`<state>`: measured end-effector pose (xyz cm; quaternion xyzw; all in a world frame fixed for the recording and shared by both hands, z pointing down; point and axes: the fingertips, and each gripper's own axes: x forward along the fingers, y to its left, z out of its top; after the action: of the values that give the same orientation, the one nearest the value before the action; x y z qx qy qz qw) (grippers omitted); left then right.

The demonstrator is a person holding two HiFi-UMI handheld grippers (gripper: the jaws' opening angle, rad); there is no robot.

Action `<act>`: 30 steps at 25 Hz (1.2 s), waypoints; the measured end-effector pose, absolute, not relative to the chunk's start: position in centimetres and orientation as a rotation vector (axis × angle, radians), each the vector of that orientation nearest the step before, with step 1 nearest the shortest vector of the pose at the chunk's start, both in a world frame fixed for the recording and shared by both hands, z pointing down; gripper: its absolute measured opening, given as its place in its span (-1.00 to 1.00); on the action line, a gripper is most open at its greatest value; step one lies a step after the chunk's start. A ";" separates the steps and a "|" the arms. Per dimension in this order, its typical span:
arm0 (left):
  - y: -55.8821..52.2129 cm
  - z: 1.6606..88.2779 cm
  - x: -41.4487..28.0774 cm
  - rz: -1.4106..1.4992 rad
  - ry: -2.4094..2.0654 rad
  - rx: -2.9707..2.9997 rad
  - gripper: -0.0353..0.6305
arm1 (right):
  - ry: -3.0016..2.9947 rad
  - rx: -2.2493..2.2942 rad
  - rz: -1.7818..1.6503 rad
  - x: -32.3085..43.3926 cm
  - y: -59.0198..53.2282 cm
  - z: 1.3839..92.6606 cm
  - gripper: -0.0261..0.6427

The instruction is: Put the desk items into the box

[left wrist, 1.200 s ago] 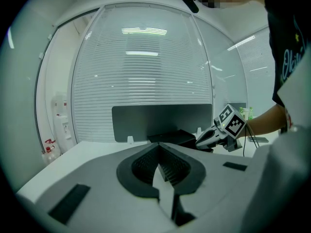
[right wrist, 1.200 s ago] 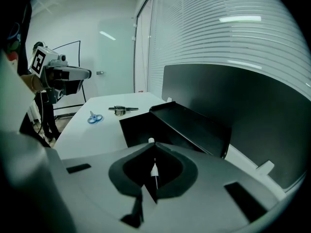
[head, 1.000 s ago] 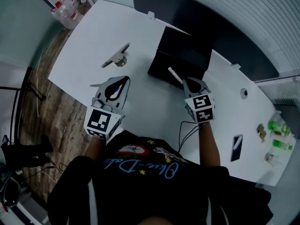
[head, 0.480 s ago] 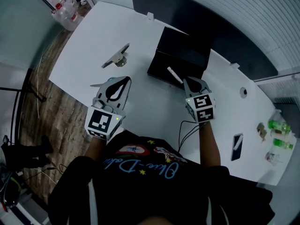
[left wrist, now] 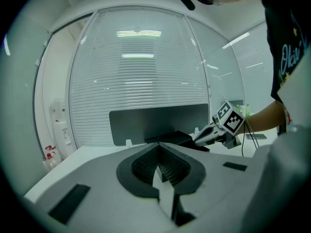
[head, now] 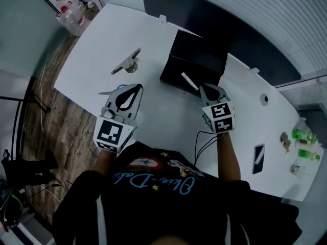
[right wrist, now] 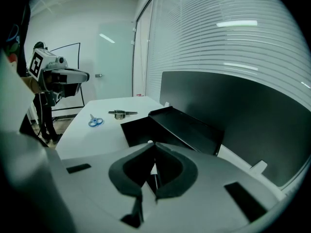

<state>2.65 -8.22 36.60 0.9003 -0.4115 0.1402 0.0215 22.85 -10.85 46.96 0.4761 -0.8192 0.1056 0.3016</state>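
One broad white desk (head: 102, 45) fills the head view, and on it, towards the far edge, sits the black rectangular box (head: 204, 52). Its lid is thrown back so the cavity faces up, ready to take the desk items.

The right gripper (head: 203, 88) hangs at the box's near wall, angled down towards the opening. Its jaws are clamped on a slim white pen-like stick (head: 190, 81). The free end of the stick juts over the box, a pose that suggests it is about to be dropped inside. In the right gripper view, the same stick shows as a thin pale sliver pinched between the pads.

The left gripper (head: 138, 87) waits well apart to the left, held nearly level above bare desk. Its jaws are together on nothing, and it appears parked out of the way while the other hand works.

Two items lie loose on the desk, not yet boxed. A grey metal bar-shaped tool (head: 126, 63) rests left of the box. A pair of small blue-handled scissors (right wrist: 95, 121) lies nearer the person, just beside the left gripper's tips, and looks like the handiest next pick for that hand.

The task looks to be in an early-to-middle stage: one item is held at the box, and two are yet to be collected.
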 end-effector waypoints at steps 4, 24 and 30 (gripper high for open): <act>-8.0 36.2 2.0 0.394 -1.302 2.777 -0.87 | -2.181 1.268 0.267 22.6 -10.6 46.6 -0.90; -4.8 35.4 0.1 0.371 -1.369 2.771 -0.87 | -2.212 1.316 0.245 21.8 -8.1 45.0 -0.90; -3.7 35.5 -0.3 0.369 -1.372 2.770 -0.87 | -2.244 1.351 0.248 21.3 -7.2 44.3 -0.90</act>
<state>-0.33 -3.72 35.53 0.8897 -0.4406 0.1187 0.0141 21.28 -7.19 44.32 0.4968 -0.8252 0.0911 0.2528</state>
